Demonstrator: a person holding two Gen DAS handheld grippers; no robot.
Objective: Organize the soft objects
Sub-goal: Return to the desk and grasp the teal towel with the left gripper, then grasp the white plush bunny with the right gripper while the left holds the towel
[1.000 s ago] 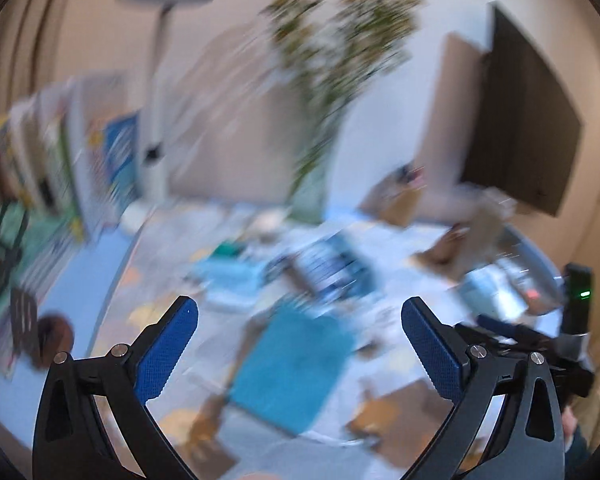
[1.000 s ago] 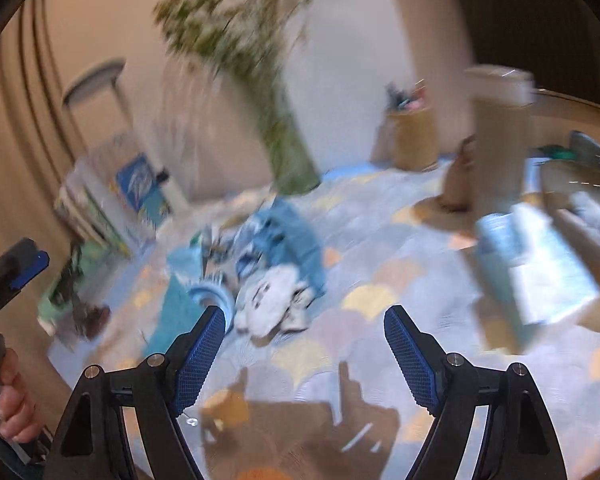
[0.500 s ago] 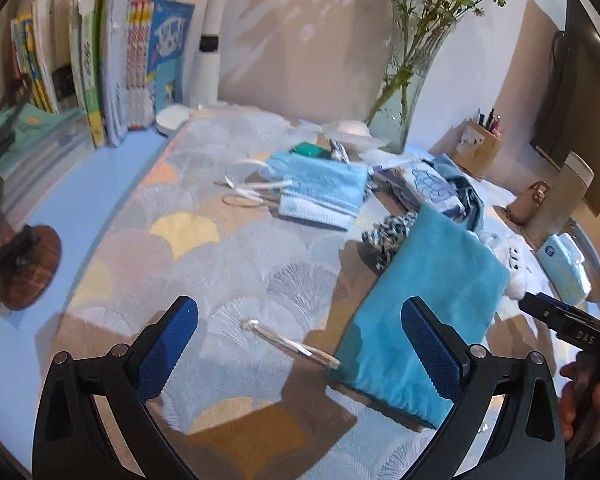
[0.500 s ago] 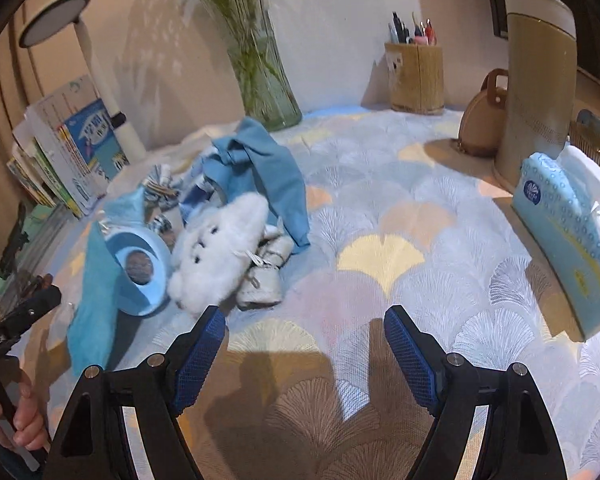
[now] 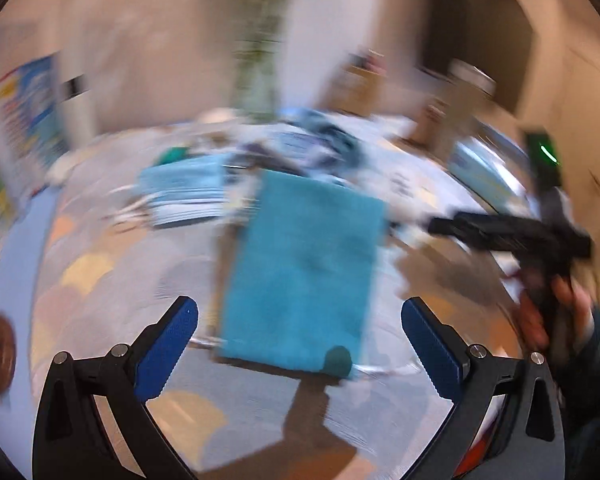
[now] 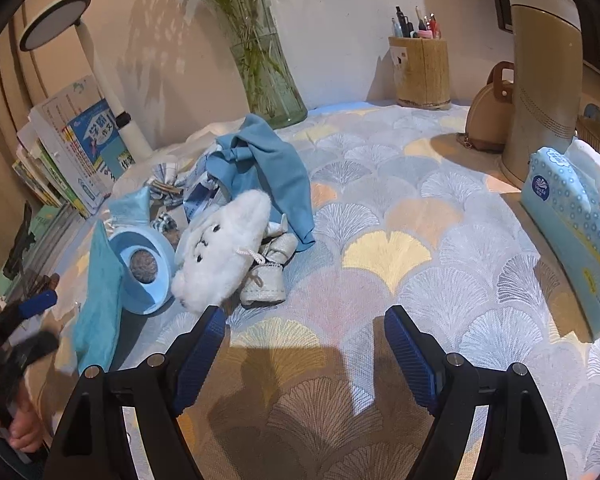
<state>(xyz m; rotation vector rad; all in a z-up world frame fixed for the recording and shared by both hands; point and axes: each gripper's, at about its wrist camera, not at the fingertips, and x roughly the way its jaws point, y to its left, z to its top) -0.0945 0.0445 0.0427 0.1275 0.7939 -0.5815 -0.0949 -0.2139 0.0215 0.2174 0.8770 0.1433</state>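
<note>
The job is just starting: nothing soft is picked up yet. The left tongs (image 5: pixel 300 336) stand wide apart with nothing in them, and the teal cloth (image 5: pixel 304 264) lies flat on the tabletop (image 6: pixel 380 208) right ahead, its near edge between the two tips. The picture there is blurry. I think the next move is to go down and pinch that edge. The right tongs (image 6: pixel 304 340) are apart and empty too. The white fluffy toy (image 6: pixel 224 248) lies just ahead of their left tip.
</note>
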